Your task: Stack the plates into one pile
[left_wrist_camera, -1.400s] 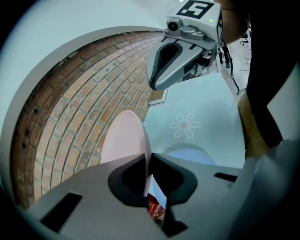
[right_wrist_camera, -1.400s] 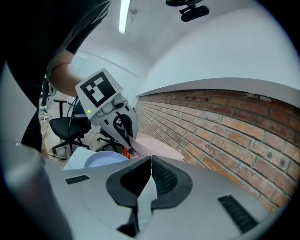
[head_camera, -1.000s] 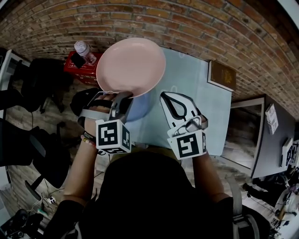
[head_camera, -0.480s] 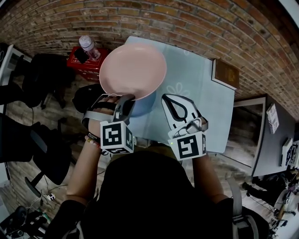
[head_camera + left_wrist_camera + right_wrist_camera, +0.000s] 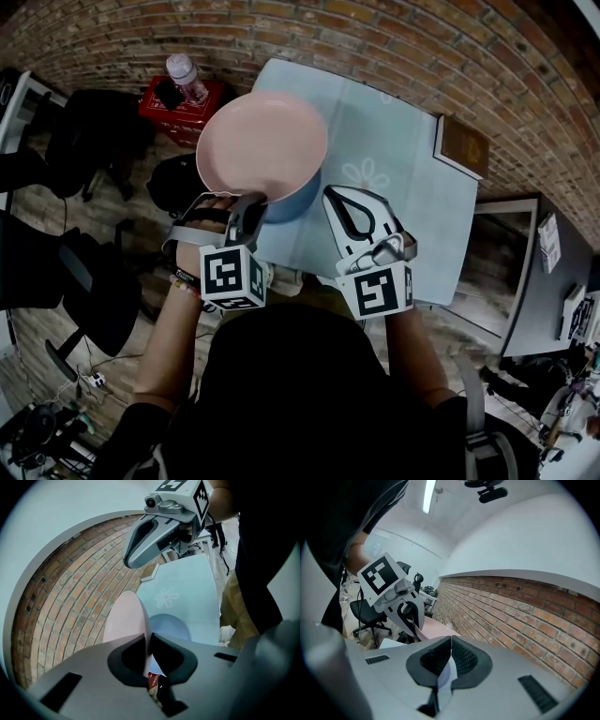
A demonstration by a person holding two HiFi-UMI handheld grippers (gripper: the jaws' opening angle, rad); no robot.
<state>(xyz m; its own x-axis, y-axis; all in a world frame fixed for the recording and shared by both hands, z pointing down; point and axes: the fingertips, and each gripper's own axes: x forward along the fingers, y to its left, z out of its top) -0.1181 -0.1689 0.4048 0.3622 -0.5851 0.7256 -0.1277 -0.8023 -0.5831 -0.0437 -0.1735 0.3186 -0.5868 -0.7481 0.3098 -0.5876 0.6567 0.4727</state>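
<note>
Pink plate (image 5: 262, 141): clamped by its near rim, lifted clear of the table and hanging right over the blue plate, covering most of it.
Left gripper (image 5: 246, 202): jaws drawn in narrow onto the pink plate's rim. In the left gripper view the thin edge runs straight between the dark pads (image 5: 129, 656), which press it from both sides.
Left hand (image 5: 192, 251): wrapped round the gripper's handle, with a band at the wrist. The bare forearm reaches forward and a little outward from the body, over the table's near left corner.
Blue plate (image 5: 295, 195): flat on the table under the pink one, with only its near and right edge showing in the head view. The left gripper view shows more of it (image 5: 171, 627).
Right gripper (image 5: 336, 197): jaws pressed together with nothing clamped in them. In the right gripper view the pads (image 5: 464, 656) meet along one line. It hangs above the table, just beside the blue plate's right edge, pointing away from the person.
Right arm: forearm stretched forward alongside the left, with the marker cube near the table's front edge.
Table (image 5: 403, 187): pale blue top with a flower print, set against a brick wall (image 5: 422, 56).
Brown box (image 5: 461, 145): at the table's far right edge, well apart from the plates.
Red crate (image 5: 159, 108): left of the table, with a bottle (image 5: 186, 75) on it.
</note>
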